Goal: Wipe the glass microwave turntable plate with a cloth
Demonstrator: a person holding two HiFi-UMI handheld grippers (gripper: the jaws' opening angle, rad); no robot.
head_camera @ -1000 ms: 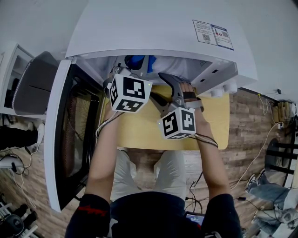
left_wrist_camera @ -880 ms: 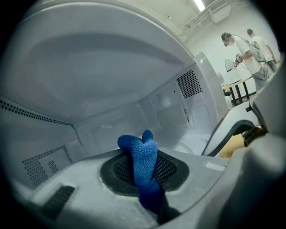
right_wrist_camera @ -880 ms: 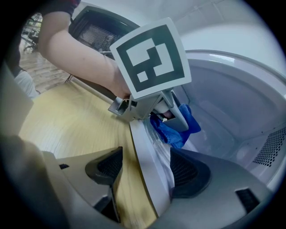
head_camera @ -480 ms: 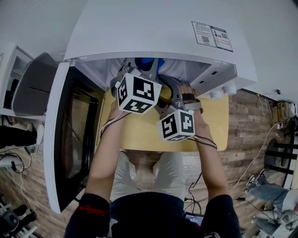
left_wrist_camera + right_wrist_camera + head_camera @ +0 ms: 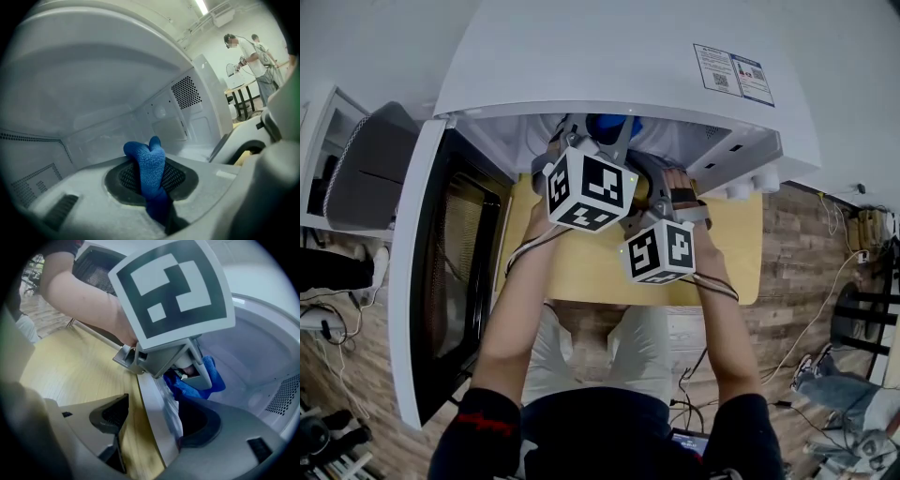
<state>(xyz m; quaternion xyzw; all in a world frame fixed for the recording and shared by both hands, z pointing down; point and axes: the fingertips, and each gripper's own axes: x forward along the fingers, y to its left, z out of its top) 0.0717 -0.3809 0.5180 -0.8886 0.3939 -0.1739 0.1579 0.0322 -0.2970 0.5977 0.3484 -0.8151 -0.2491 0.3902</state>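
Stretched the bare left forearm [image 5: 520, 291] and right forearm [image 5: 722, 319] forward over the pale yellow wooden bench [image 5: 581, 267], elbows bent, wrists close together at the mouth of the white microwave oven [image 5: 609, 56]. Held the right gripper [image 5: 157, 418] lower and nearer, marker cube turned upward, jaws set on either side of the round clear glass turntable plate [image 5: 152, 392] and clamped on its rim. Stood the plate on edge, tilted, at the oven's mouth, with bench to one side and cavity to the other; looked grey and streaky along the rim, with wood colour showing through. Raised the left gripper [image 5: 598, 141] just above and beyond the right one, nose inside the cavity, jaws pinched tight on a bunched blue microfibre cloth [image 5: 149, 161]. Pressed the cloth against the plate's far face, just beside the right gripper's far jaw. Showed white cavity walls with perforated vent patches behind the cloth. Had the dark-windowed oven door [image 5: 441, 272] swung wide to the left. Caught two people [image 5: 253, 56] standing well off across the room.
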